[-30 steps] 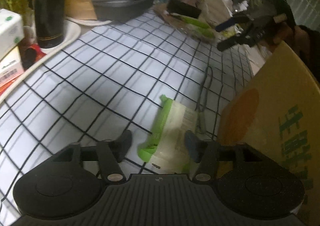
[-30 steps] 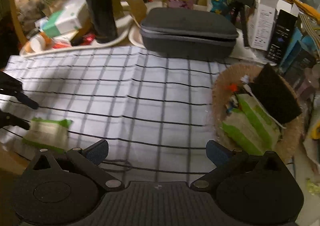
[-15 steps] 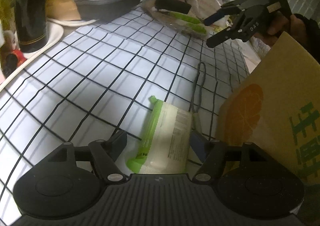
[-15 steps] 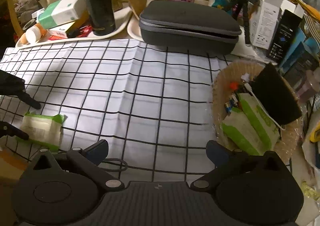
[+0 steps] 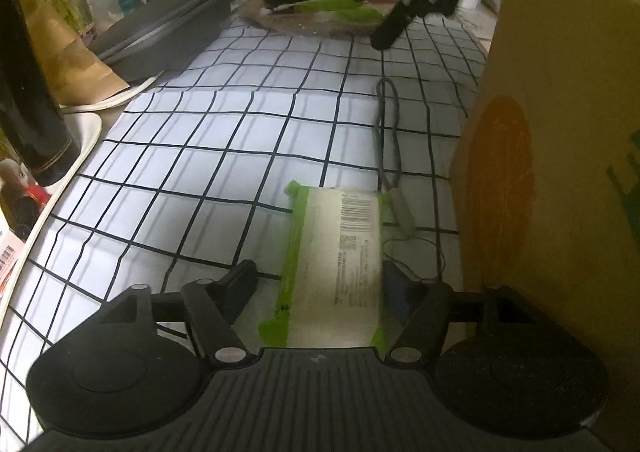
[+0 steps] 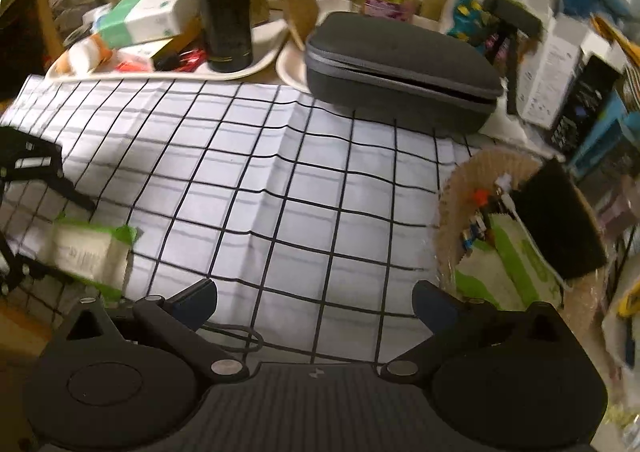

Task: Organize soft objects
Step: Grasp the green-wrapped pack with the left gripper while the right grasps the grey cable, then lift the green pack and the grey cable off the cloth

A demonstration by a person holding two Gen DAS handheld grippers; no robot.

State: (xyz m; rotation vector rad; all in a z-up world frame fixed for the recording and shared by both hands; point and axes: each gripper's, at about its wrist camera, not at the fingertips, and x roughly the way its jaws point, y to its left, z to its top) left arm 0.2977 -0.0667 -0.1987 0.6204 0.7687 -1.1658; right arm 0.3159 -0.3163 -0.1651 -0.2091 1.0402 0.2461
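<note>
- Between my left gripper's [image 5: 318,286] two black fingers lies the flat tissue pack with green edges and a white barcoded face [image 5: 340,256], resting on the white cloth with a black grid [image 5: 224,156]. The jaws have just been closing around it; the right finger sits against the pack's edge, while a gap shows beside the left finger, so I read the grip as not yet clenched.
- Just right of that gripper stands a tan cardboard box with an orange disc print [image 5: 560,156]; a thin grey cord [image 5: 390,140] runs ahead beside the pack.
- Ahead of my right gripper [image 6: 316,302], whose jaws stand wide apart and hold nothing, stretches the bare grid cloth.
- To its front right sits a round woven straw basket [image 6: 452,188] holding more green-and-white packs [image 6: 508,264] and a black pad [image 6: 560,220].
- Farther ahead rests a dark grey zippered case [image 6: 400,68]; to the front left, a tall black bottle [image 6: 226,0].
</note>
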